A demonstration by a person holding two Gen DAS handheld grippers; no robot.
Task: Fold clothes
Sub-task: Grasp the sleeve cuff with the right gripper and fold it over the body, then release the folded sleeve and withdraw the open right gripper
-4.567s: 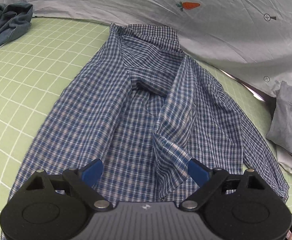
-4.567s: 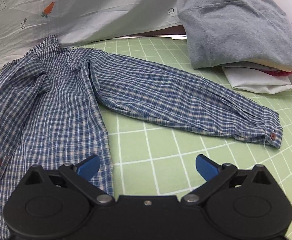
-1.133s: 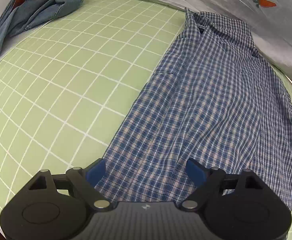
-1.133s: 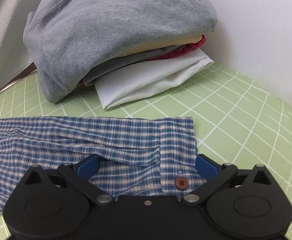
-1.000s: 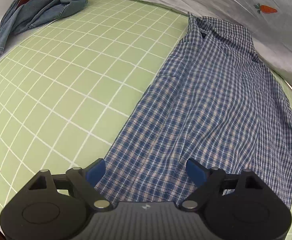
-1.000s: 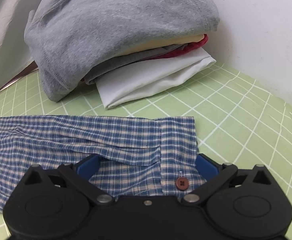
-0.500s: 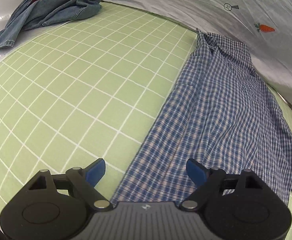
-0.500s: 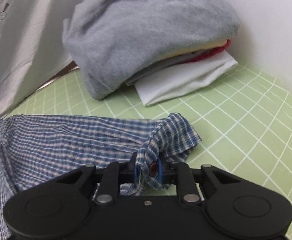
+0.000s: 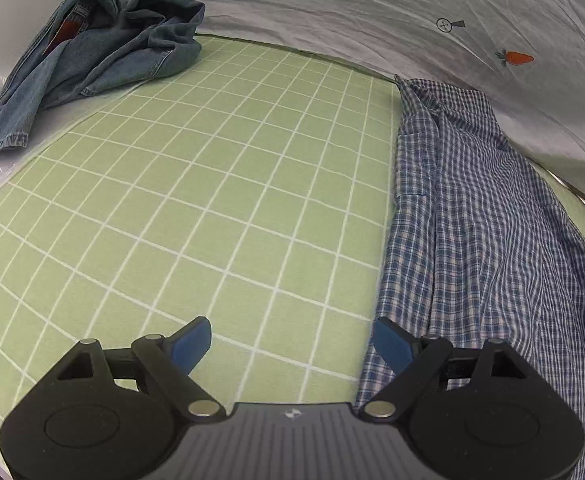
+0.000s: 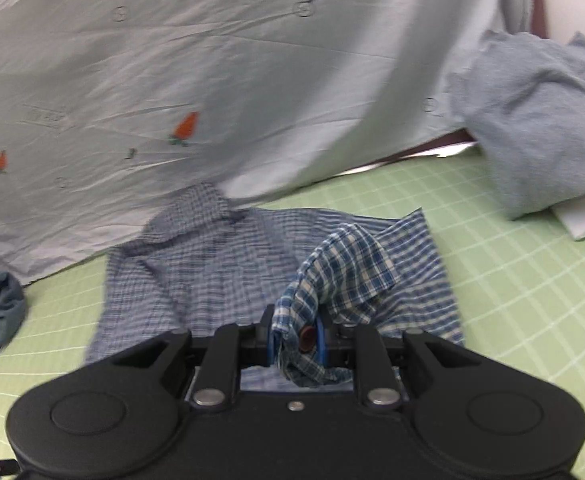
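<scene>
Pinching the plaid shirt's cuff (image 10: 332, 280), right claw (image 10: 296, 340); left claw (image 9: 292, 344) spread above green mat (image 9: 212, 200).

A carrot-print sheet (image 9: 412, 20) borders the green grid mat (image 9: 212, 200).

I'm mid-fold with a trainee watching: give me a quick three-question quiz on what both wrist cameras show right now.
1. True or false: the right hand-held gripper is shut on the plaid shirt's cuff.
2. What lies between the fingers of the left hand-held gripper? A) a sleeve B) nothing, only green grid mat C) the denim garment
3. Fill in: the button on the pinched cuff is dark ____.

Key: 1 true; 2 B; 3 red.
</scene>
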